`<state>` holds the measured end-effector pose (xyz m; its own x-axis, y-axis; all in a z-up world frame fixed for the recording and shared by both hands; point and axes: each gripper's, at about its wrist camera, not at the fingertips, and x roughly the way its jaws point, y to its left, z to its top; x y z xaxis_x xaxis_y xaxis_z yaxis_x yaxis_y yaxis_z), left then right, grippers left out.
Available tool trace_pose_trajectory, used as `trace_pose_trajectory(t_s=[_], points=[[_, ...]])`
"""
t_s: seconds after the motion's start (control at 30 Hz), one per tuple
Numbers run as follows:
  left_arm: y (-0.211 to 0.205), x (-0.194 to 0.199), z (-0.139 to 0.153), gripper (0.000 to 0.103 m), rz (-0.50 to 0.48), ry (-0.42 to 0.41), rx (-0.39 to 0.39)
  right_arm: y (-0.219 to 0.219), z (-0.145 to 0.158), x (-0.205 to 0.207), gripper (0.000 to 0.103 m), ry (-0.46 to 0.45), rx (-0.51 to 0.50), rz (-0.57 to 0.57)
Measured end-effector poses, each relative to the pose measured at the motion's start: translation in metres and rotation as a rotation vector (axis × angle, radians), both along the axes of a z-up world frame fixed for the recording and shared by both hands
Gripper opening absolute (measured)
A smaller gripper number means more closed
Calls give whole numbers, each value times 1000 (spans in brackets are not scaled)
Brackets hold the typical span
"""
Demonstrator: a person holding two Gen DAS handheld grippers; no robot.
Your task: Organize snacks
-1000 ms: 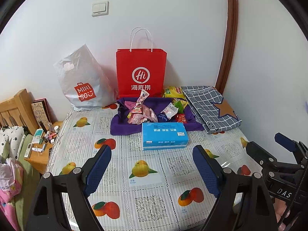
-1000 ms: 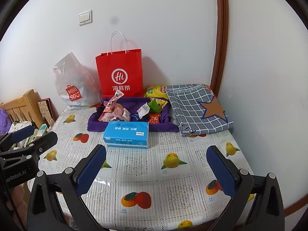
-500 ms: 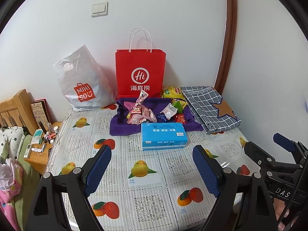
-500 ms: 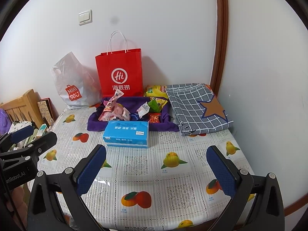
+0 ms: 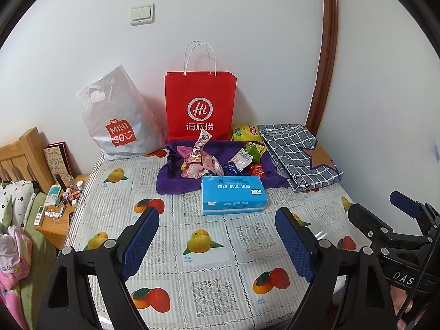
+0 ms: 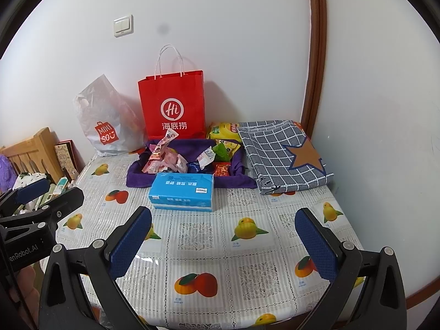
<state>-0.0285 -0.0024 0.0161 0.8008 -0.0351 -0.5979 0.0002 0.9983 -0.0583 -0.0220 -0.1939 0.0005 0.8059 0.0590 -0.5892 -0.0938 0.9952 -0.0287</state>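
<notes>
A purple cloth tray lies at the back of the table with several snack packets heaped in it. A yellow snack bag lies behind it. My left gripper is open and empty, low over the near table. My right gripper is open and empty too, beside it. Each gripper shows at the edge of the other's view.
A blue tissue pack lies in front of the tray. A red paper bag and a grey Miniso bag stand by the wall. Folded checked cloth lies right. A bedside stand is left.
Both grippers have drifted very slightly; the scene sits a touch higher in the left view. Nothing was taken hold of or moved.
</notes>
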Motion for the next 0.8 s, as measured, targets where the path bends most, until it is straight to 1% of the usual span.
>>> trace_pose_trajectory(t_s=[0.8], points=[[-2,-1,1,86,0,-2,0,1,4,-4,103,-7,3,6]])
